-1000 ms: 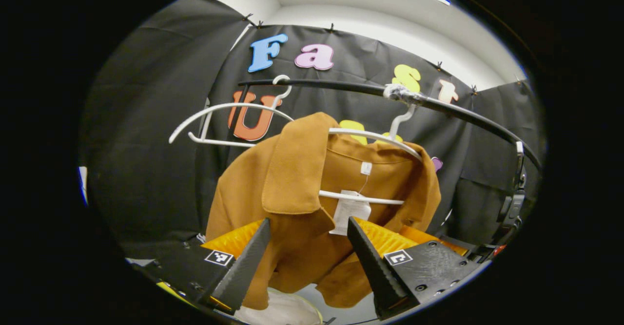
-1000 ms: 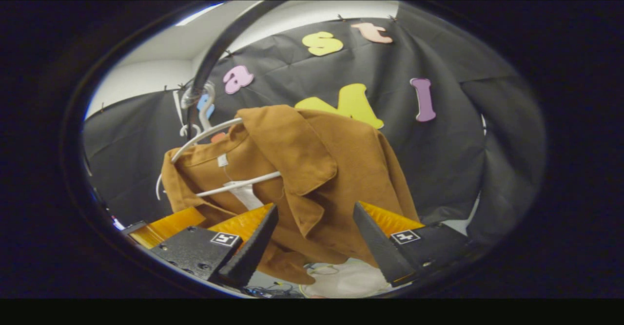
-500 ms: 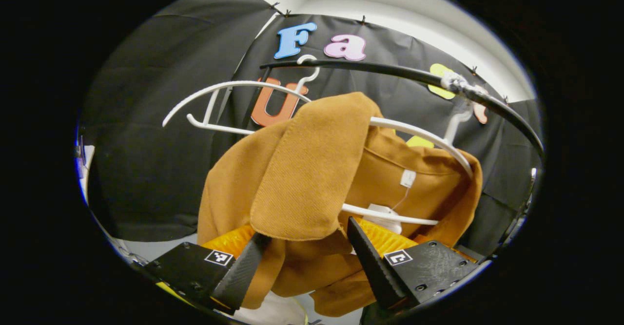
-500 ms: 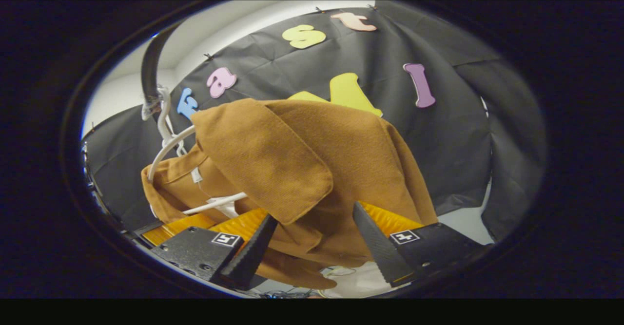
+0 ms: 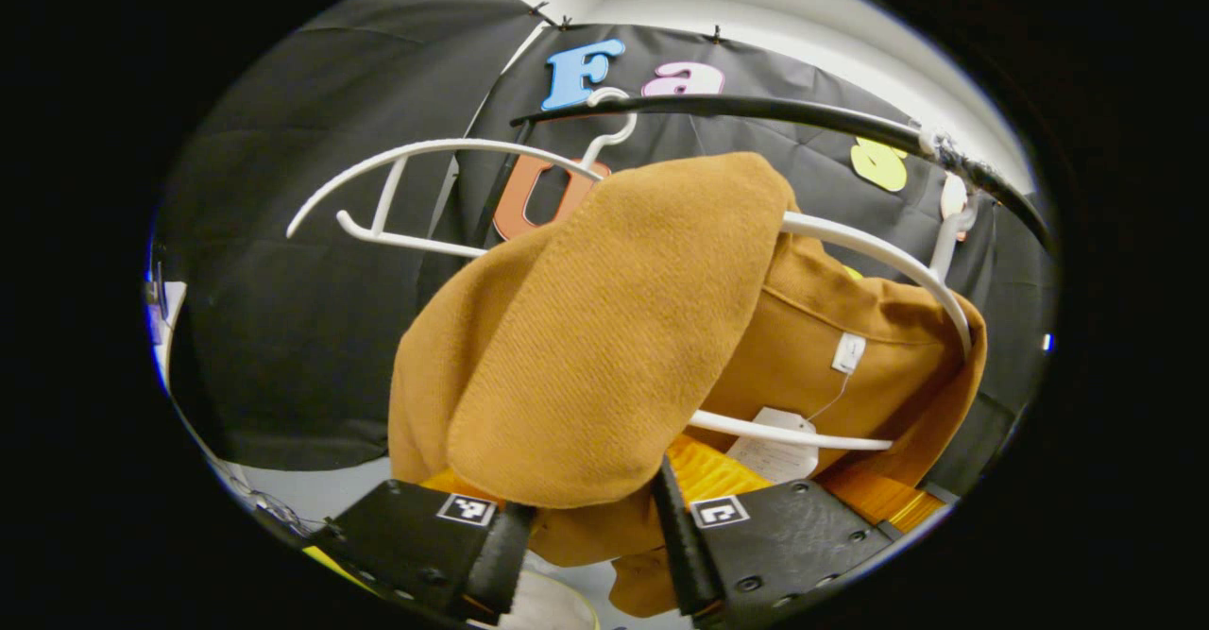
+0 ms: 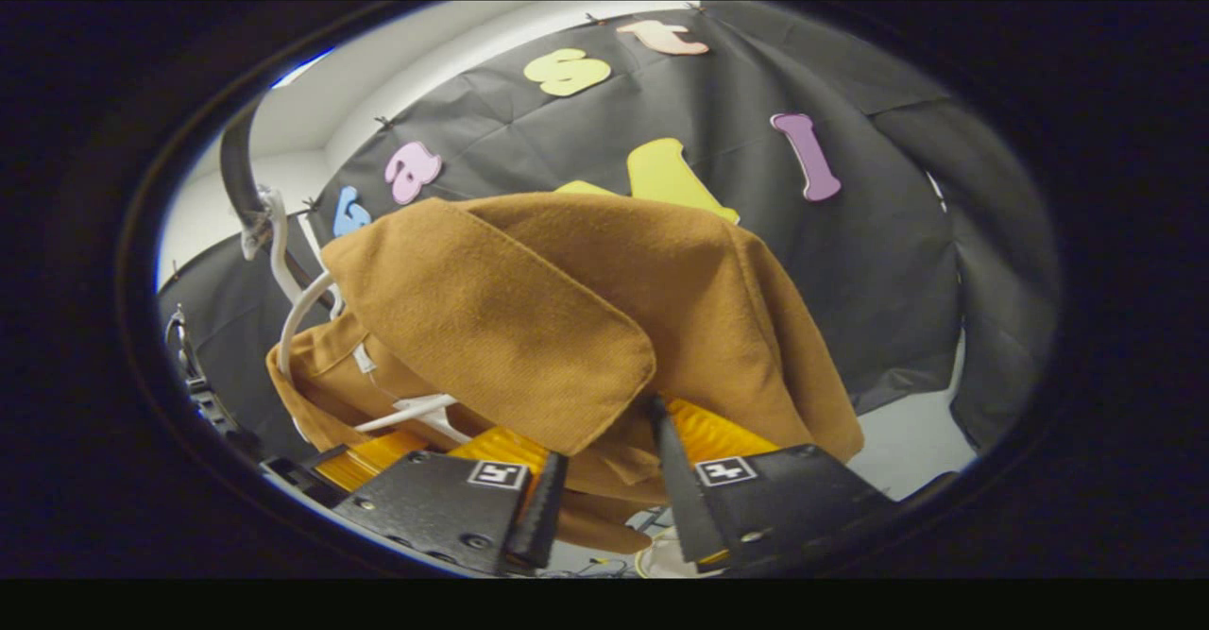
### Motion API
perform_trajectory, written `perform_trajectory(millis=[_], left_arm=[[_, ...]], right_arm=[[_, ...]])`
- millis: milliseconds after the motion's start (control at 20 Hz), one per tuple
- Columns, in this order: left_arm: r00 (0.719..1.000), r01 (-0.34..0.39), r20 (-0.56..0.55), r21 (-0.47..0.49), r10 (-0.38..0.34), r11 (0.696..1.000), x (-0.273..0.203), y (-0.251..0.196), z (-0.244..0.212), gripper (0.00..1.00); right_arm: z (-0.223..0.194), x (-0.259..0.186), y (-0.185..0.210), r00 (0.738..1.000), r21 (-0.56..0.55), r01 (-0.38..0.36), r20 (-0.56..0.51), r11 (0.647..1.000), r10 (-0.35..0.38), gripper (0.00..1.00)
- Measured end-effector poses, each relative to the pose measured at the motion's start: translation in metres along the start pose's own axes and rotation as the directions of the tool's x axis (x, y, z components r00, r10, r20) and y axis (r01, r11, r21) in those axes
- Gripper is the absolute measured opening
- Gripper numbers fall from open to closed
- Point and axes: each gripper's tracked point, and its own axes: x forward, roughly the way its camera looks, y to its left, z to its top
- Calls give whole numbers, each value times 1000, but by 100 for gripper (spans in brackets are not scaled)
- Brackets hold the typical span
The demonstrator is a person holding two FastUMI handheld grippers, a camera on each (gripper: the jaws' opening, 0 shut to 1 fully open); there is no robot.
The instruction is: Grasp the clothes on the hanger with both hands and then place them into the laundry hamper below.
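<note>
Left gripper (image 5: 590, 540): tilted upward under the jacket's left collar flap, its 2 fingers drawn close with brown cloth between them; whether both press on it I cannot tell.
Right gripper (image 6: 604, 517): tilted upward beneath the other collar flap, fingers likewise narrowed around a fold; contact cannot be told.
Jacket (image 5: 623, 347): brown, draped on the white hanger (image 5: 878, 252), which hooks over the black rail (image 5: 803, 115).
Empty hanger (image 5: 425, 153): just left of the jacket on the same rail.
Hamper (image 5: 553, 611): a pale rim shows below the jacket hem.
</note>
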Motion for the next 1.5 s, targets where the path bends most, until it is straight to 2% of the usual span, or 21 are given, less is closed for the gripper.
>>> perform_trajectory(millis=[50,100,150,200,350,400,600,700,800,950,1050,1500], left_arm=[[1000,-8,-3,9,8,1000,1,7,2,39],[1000,-14,3,10,14,1000,1,11,3,29],[1000,15,2,6,-15,1000,-2,11,1,19],[999,36,-1,-3,-36,999,-3,8,0,4],[998,66,-6,-10,-66,998,-14,12,-2,8],[997,79,-7,-5,-79,997,-19,12,-2,2],[995,86,38,14,-87,996,-35,18,13,2],[994,90,66,12,-90,996,-48,23,25,2],[991,88,101,2,-88,996,-63,30,36,1],[985,89,147,-1,-88,996,-80,42,57,1],[981,82,174,-1,-81,997,-85,51,73,2],[974,74,214,25,-78,997,-67,70,113,2]], right_arm=[[0,-2,-1,1000,5,-6,2,1000,6,37],[1,-5,-2,1000,10,-18,7,1000,18,32],[3,-8,-2,999,20,-28,18,999,28,20],[5,-13,-2,998,27,-49,29,998,48,20],[9,-25,-7,996,41,-84,44,996,83,15],[10,-31,-9,995,36,-90,52,995,88,14],[30,-50,-19,991,14,-84,104,996,82,13],[38,-60,-21,987,30,-100,127,995,95,13],[38,-65,-17,984,51,-145,113,988,139,14],[62,-76,-24,973,121,-171,180,978,147,12],[73,-78,-21,966,126,-188,206,974,160,12],[139,-61,-22,939,174,-247,285,953,192,12]])
